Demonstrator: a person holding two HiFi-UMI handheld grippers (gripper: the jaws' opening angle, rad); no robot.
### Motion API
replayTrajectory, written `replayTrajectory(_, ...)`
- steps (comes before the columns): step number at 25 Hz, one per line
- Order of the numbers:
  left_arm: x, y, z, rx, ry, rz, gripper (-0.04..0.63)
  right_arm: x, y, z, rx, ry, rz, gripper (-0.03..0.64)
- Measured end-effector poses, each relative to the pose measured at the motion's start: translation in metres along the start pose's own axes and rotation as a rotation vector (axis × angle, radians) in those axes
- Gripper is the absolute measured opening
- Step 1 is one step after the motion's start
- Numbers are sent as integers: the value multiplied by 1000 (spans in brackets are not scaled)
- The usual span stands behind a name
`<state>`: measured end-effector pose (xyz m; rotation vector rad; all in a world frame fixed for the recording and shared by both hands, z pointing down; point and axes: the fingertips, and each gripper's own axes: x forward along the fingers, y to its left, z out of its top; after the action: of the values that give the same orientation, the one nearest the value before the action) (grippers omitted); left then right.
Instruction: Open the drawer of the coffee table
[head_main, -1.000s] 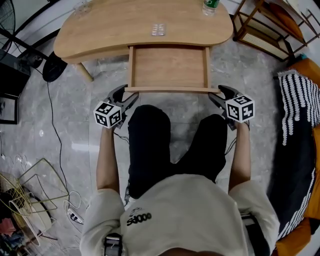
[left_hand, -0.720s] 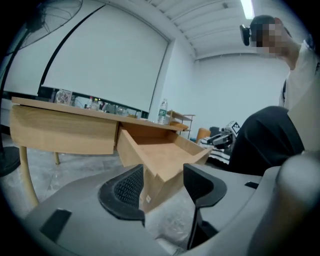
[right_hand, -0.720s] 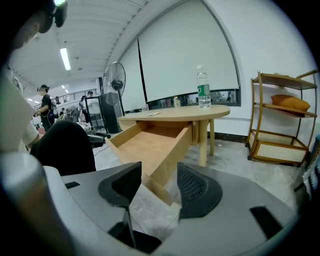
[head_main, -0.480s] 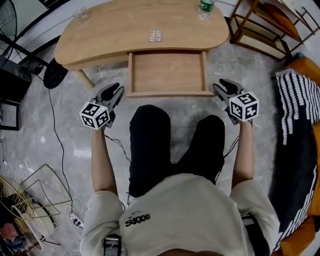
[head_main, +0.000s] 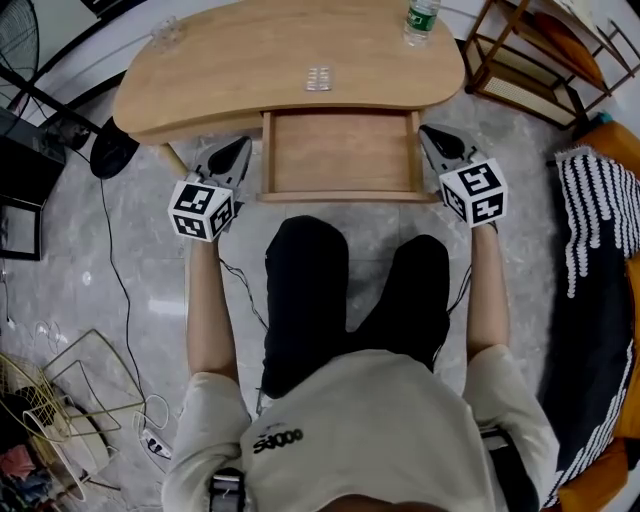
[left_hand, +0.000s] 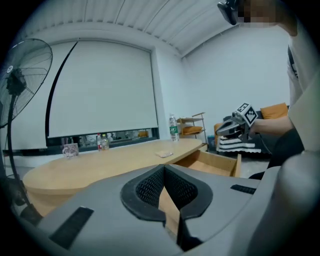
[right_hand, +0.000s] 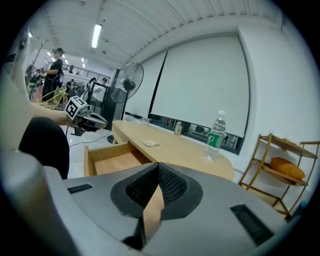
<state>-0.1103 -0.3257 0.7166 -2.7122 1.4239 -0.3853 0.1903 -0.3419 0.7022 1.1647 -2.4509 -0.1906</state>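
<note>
The wooden coffee table (head_main: 250, 60) has its drawer (head_main: 345, 196) pulled out toward me; the drawer is empty inside. My left gripper (head_main: 238, 146) hovers just off the drawer's left side, jaws shut on nothing. My right gripper (head_main: 428, 133) hovers off the drawer's right side, likewise shut and empty. In the left gripper view the shut gripper (left_hand: 164, 170) points over the tabletop, with the drawer (left_hand: 215, 162) and the right gripper (left_hand: 227, 129) beyond. The right gripper view shows its shut gripper (right_hand: 157, 167), the drawer (right_hand: 112, 157) and the left gripper (right_hand: 95, 120).
On the tabletop lie a blister pack (head_main: 318, 78), a water bottle (head_main: 421, 18) and a glass (head_main: 165, 32). My legs (head_main: 350, 290) are just in front of the drawer. A wooden shelf (head_main: 530, 50) and a striped blanket (head_main: 595, 220) stand right; a fan base (head_main: 108, 140) and wire basket (head_main: 70, 380) left.
Both grippers left the drawer's front corners, rose and moved forward beside its sides, and their jaws went from open to shut. The drawer stays pulled out.
</note>
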Motion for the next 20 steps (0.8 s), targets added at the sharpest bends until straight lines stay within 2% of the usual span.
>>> replayTrajectory(3,8,5,17,21,-19,9,18,12,-4,26,-46,-41,-3,6)
replayTrajectory(7,20,17,33,60,-28,23,18,29,-15,44,-30,-81,-12,6)
replayTrajectory(11,33,41,45,19,-73,59,18,49,-24,40,-16,-63,-9,6)
replayTrajectory(14,54,59,48,96,-43,81,18,70,-40,40,-15,-59,-26,6)
replayTrajectory(15,61,66,48,102,-33,80,18,78,-46,41,-16,-55,-29,6)
replayTrajectory(18,78,86,59,42,-36,68,18,97,-65,54,-9,-41,-40,6)
replayTrajectory(20,91,97,72,29,-24,59,18,101,-79,75,1,-39,-48,6)
